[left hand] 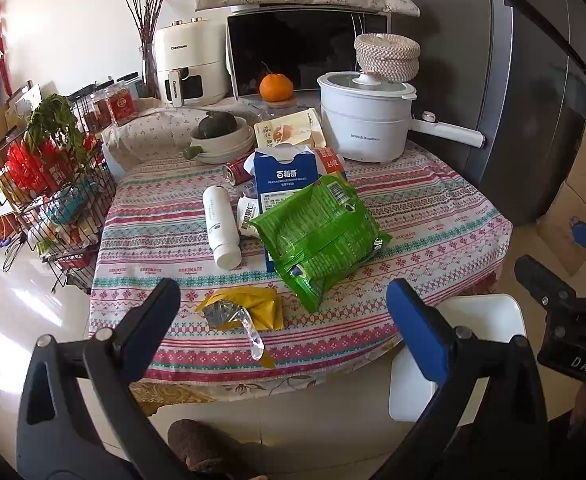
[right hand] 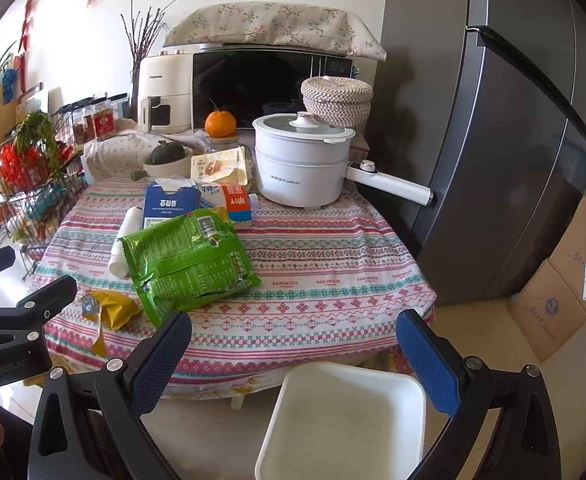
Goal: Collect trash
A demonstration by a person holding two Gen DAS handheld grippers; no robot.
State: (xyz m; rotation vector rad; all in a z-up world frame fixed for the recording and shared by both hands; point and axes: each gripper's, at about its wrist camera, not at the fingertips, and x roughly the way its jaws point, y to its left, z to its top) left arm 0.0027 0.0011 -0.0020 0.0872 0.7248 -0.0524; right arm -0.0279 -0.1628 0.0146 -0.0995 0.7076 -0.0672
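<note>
Trash is all on the table [left hand: 433,208]: green snack bag [left hand: 317,232], yellow wrapper [left hand: 241,308], white bottle [left hand: 221,224]. White bin [right hand: 345,420] below looks empty. Left gripper [left hand: 283,320] and right gripper [right hand: 293,356] gape wide, holding nothing.

Partly hidden litter

The green bag [left hand: 319,232] covers much of the blue carton [left hand: 283,178]; the white bin [right hand: 343,420] runs off the bottom edge.

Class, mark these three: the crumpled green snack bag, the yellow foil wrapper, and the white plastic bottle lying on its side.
Crumpled green snack bag [left hand: 317,232]: left wrist view, middle of bag.
Yellow foil wrapper [left hand: 259,306]: left wrist view, yellow body.
White plastic bottle [left hand: 219,220]: left wrist view, mid-barrel.
</note>
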